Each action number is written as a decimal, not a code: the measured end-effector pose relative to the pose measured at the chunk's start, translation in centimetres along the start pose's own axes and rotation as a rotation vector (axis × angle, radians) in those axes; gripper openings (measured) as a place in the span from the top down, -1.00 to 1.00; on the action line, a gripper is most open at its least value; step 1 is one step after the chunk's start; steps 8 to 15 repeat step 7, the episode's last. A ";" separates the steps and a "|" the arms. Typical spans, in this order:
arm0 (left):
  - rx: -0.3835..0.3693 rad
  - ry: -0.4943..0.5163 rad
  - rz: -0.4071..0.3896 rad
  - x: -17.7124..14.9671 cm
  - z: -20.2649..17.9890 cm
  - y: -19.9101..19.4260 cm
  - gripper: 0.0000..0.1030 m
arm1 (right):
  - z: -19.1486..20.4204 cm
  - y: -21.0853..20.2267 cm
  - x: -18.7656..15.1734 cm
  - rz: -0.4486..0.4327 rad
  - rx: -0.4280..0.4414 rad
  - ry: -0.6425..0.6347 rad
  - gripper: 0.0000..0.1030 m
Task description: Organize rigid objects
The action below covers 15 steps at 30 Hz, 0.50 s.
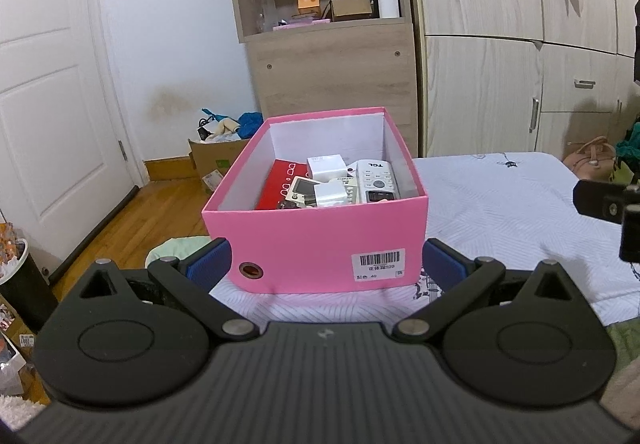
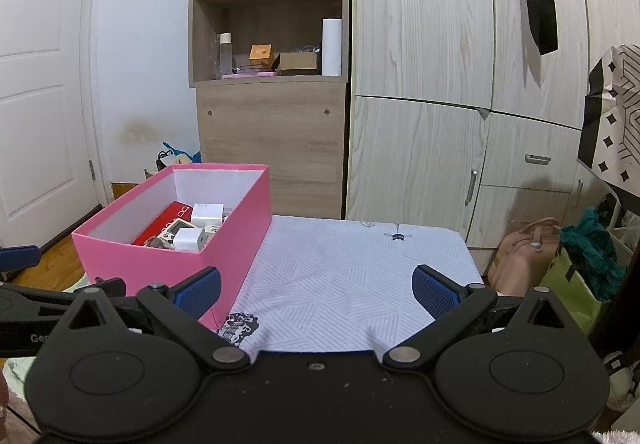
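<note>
Left gripper (image 1: 326, 262): blue pads spread wide and empty, flanking the near wall of the pink box (image 1: 316, 240) without visible contact. Right gripper (image 2: 316, 294): fingers likewise spread wide, nothing between them, hanging over bare bedsheet (image 2: 344, 264) with the box to its left. The box sits on the near left part of the bed, lid off, and holds the rigid items: a white remote control (image 1: 376, 180) marked "TCL", a white charger block (image 1: 326, 166), a second white adapter (image 1: 330, 194), a small device with a screen (image 1: 302, 190), and a red flat case (image 1: 278, 182) bearing a white spectacles outline. In the right wrist view the charger reads what appears to be "90W". A barcode label (image 1: 378, 264) on the near wall shows the number 40; its other characters are not legible with certainty. Judgement: the contents are stiff, light, smooth plastics, liable to slip, and best pinched across their narrow flat sides. The box is thin card, likely to flex, so take it by opposite walls low down. No loose items are visible on the sheet.
</note>
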<state>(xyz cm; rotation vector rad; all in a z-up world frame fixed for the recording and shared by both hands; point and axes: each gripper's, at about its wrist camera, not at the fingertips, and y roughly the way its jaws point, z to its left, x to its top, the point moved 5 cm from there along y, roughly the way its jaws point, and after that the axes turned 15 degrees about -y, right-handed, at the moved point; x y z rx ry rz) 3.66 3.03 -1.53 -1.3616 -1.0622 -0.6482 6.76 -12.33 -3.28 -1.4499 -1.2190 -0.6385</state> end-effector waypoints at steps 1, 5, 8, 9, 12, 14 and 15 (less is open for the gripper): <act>-0.001 -0.003 0.001 0.0 0.0 0.0 -1.00 | 0.0 0.0 0.0 -0.001 0.000 0.000 -0.99; -0.010 -0.011 0.013 0.1 0.1 0.2 -1.00 | 0.2 -0.1 0.0 -0.005 0.004 -0.004 -1.00; -0.016 -0.011 0.021 0.1 0.1 0.3 -1.00 | 0.2 -0.1 -0.1 -0.003 0.004 -0.005 -0.99; -0.016 -0.011 0.021 0.1 0.1 0.3 -1.00 | 0.2 -0.1 -0.1 -0.003 0.004 -0.005 -0.99; -0.016 -0.011 0.021 0.1 0.1 0.3 -1.00 | 0.2 -0.1 -0.1 -0.003 0.004 -0.005 -0.99; -0.016 -0.011 0.021 0.1 0.1 0.3 -1.00 | 0.2 -0.1 -0.1 -0.003 0.004 -0.005 -0.99; -0.016 -0.011 0.021 0.1 0.1 0.3 -1.00 | 0.2 -0.1 -0.1 -0.003 0.004 -0.005 -0.99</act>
